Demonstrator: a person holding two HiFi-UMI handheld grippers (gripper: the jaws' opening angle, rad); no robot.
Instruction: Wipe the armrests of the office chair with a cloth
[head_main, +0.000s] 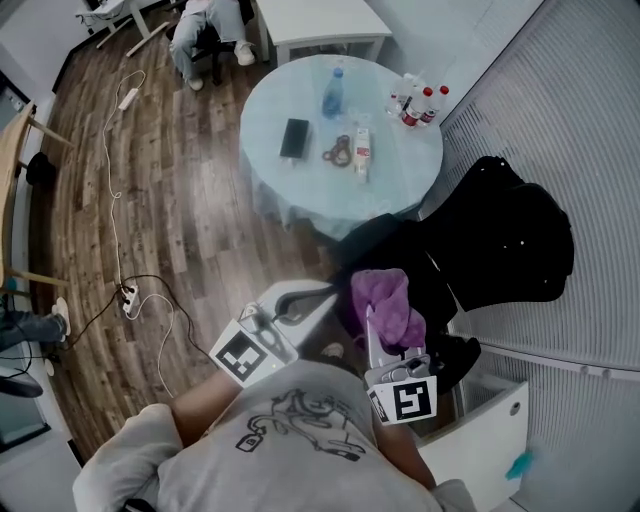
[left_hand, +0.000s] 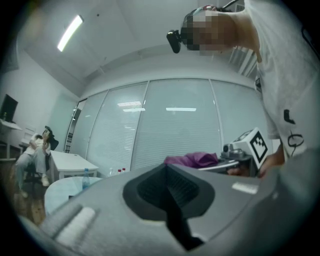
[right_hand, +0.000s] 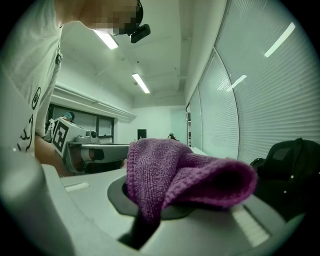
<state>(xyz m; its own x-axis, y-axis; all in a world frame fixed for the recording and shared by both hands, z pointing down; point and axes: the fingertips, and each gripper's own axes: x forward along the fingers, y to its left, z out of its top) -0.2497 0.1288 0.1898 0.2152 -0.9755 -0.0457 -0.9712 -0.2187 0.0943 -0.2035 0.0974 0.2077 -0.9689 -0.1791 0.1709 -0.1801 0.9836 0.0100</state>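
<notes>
Closest to me, the left gripper has its jaws pressed together with nothing between them. Just beside it, the right gripper is clamped on a fold of the purple cloth, and most of the fabric bulges loose above and ahead of the jaws. Both tools are held up in front of the person's grey shirt, near each other but apart.

Beyond the cloth stands the black office chair, against the blinds. The cloth is not touching it yet, so I judge that the wiping has not begun. I cannot pick out the armrests in that dark mass.

My worries are these:
- Only one fold is pinched, so dragging the cloth hard along an armrest could pull it free.
- The chair may swivel or shift under a sideways push, and nothing braces it while the left gripper is idle.
- The two tools could knock together if both reach in at once.
- On the floor to the left lies a white power strip and cable, which a step could snag.

Farther off is the round table, with a water bottle and a phone on it. A seated person is at the far end of the room.

Only the head view lays out the chair, table and floor. Only the gripper views show each set of jaws, and each gripper view also catches the opposite tool from the side.
</notes>
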